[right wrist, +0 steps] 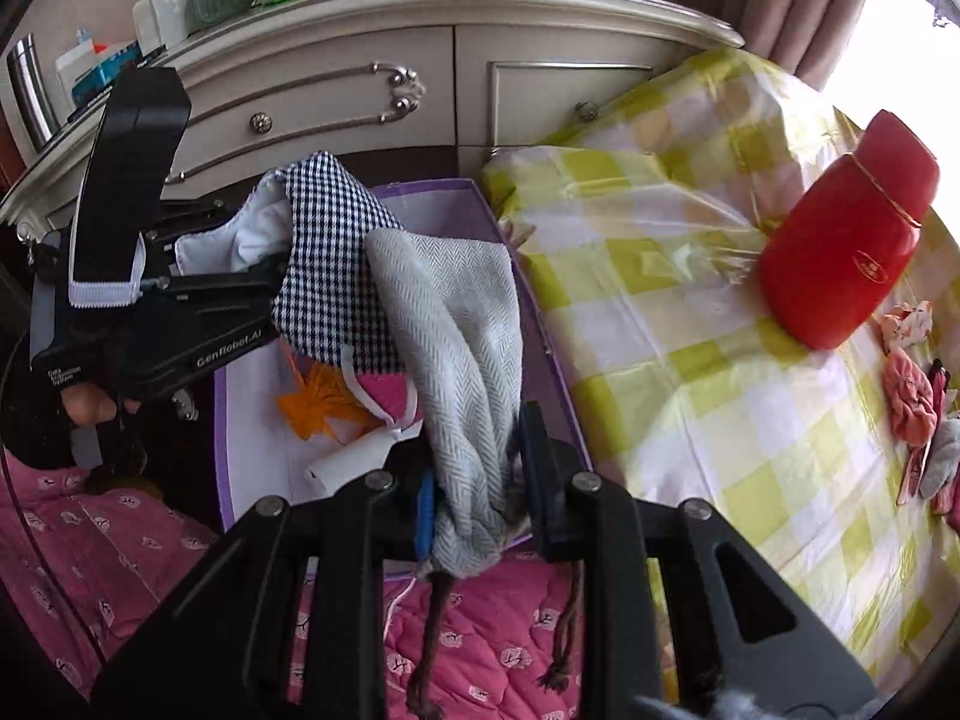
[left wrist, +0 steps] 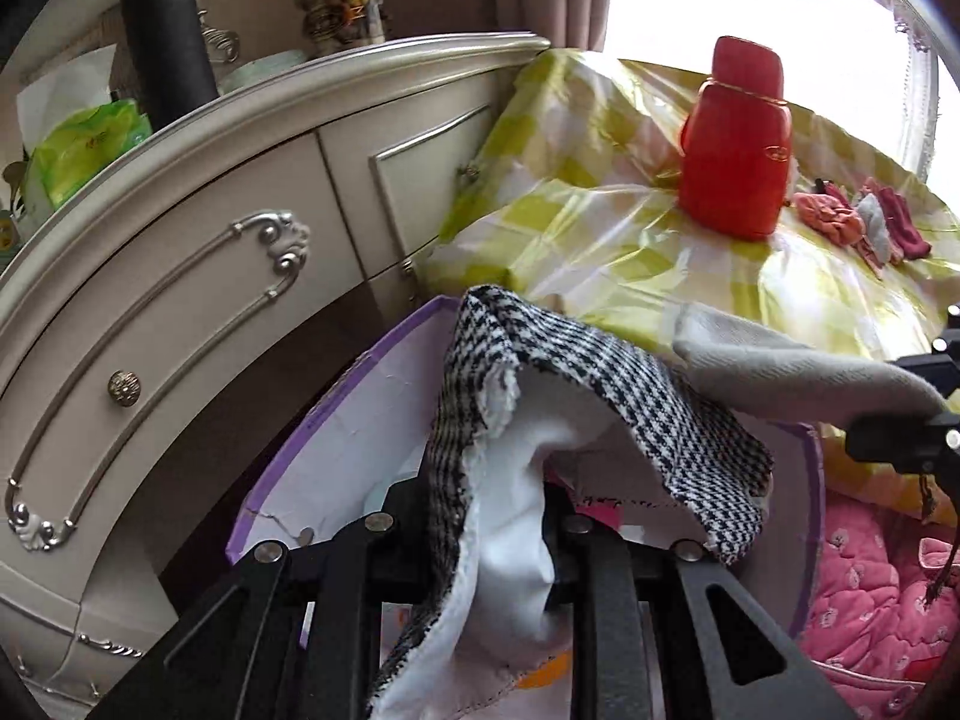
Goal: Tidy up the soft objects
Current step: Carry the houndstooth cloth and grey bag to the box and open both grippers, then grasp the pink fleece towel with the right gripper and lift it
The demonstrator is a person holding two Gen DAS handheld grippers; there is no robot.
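Observation:
My left gripper (left wrist: 480,516) is shut on a black-and-white houndstooth cloth (left wrist: 630,384) with a white lining, held over a purple-rimmed box (left wrist: 336,414). My right gripper (right wrist: 474,468) is shut on a grey herringbone cloth (right wrist: 462,324), which drapes forward over the same box (right wrist: 558,372). In the right wrist view the left gripper (right wrist: 264,276) holds the houndstooth cloth (right wrist: 336,252) beside the grey cloth. In the left wrist view the grey cloth (left wrist: 798,366) and the right gripper (left wrist: 924,420) enter from the right. Orange, pink and white soft items (right wrist: 336,402) lie in the box.
A red bottle (right wrist: 840,240) stands on the yellow-checked tablecloth (right wrist: 690,312), with small pink and grey cloths (right wrist: 912,402) beyond it. A cream dresser (right wrist: 420,96) stands behind the box. A pink quilt (right wrist: 480,630) lies below.

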